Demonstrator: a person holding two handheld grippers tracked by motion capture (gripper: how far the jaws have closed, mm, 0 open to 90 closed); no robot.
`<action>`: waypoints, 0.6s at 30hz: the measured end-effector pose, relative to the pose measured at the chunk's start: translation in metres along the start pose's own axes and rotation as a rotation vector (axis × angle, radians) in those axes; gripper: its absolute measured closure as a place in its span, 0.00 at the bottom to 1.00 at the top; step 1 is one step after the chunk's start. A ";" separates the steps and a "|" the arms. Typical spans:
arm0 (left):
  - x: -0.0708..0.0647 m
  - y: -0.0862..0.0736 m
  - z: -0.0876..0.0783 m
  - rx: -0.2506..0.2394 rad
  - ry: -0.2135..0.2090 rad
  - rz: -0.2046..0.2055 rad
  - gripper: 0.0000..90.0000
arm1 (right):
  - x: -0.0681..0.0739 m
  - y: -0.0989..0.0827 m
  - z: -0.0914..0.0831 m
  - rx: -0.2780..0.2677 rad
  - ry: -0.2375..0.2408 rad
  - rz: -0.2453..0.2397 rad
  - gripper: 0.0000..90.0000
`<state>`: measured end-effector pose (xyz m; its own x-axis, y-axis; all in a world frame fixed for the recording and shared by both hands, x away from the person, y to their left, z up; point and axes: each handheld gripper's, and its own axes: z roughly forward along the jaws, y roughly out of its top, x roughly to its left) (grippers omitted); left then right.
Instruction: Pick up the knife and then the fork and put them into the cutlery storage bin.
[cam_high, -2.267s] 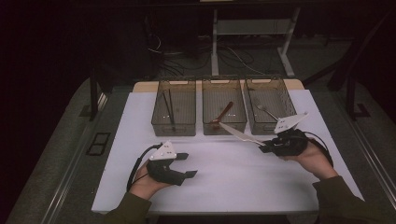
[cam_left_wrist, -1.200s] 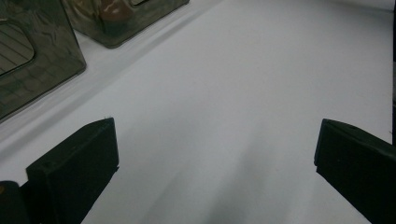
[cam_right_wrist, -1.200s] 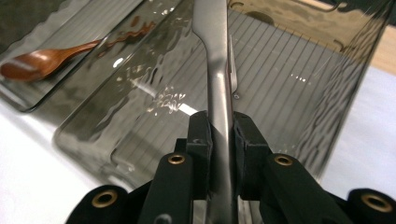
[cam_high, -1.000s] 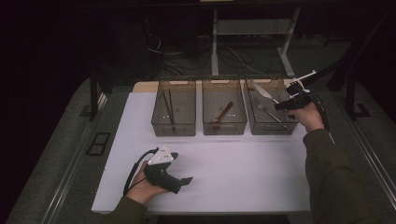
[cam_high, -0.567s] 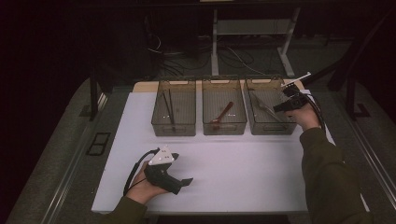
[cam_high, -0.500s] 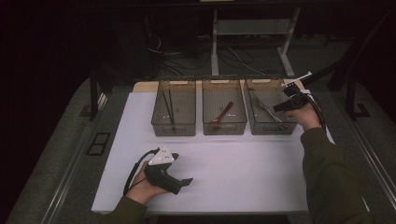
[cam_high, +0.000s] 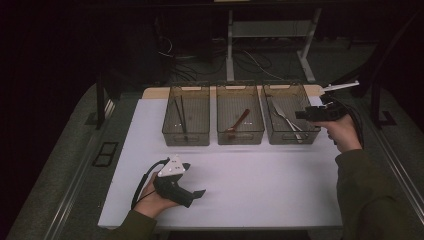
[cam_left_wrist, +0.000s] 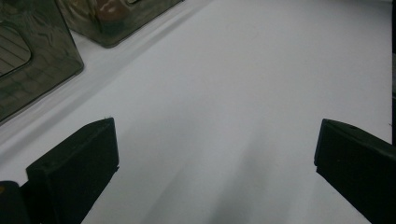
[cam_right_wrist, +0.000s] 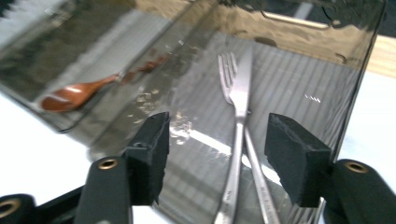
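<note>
Three clear bins stand in a row at the back of the white table. The right bin (cam_high: 291, 137) holds a silver fork (cam_right_wrist: 227, 70) and a silver knife (cam_right_wrist: 245, 65), lying side by side (cam_high: 283, 116). My right gripper (cam_high: 299, 115) hovers at that bin's right wall and points left. Its jaws have just been opening, and the right gripper (cam_right_wrist: 217, 135) now stands open, holding nothing, with the fork and knife lying in the bin beyond it. My left gripper (cam_high: 200, 193) rests on the table at the front left. In its own view the left gripper (cam_left_wrist: 215, 140) is wide open over bare white surface.
The middle bin (cam_high: 240, 139) holds a brown wooden spoon (cam_high: 239, 121), which also shows through the bin wall (cam_right_wrist: 77, 93). In the left bin (cam_high: 186, 141) lie thin dark sticks (cam_high: 181, 115). The white table top (cam_high: 265, 185) spreads out in front of the bins.
A second ago my right gripper held a silver utensil over the right bin. That utensil now lies in the bin, and the gripper has drawn back to the right with jaws apart. The left hand stayed put.
</note>
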<state>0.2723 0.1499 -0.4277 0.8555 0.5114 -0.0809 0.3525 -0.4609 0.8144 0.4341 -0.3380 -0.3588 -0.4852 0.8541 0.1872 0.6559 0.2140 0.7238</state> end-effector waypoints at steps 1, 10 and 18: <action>0.000 0.000 0.000 0.000 -0.001 0.002 0.00 | 0.001 -0.002 -0.004 -0.013 0.015 -0.005 0.43; 0.001 -0.001 -0.001 0.009 0.006 0.004 0.00 | 0.029 -0.033 -0.028 -0.094 0.054 -0.085 0.34; 0.001 -0.001 -0.001 0.008 0.022 -0.002 0.00 | 0.060 -0.069 -0.032 -0.137 0.081 -0.120 0.26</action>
<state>0.2721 0.1512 -0.4283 0.8461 0.5284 -0.0695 0.3572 -0.4655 0.8097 0.3408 -0.3166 -0.3759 -0.6040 0.7841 0.1429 0.5082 0.2408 0.8269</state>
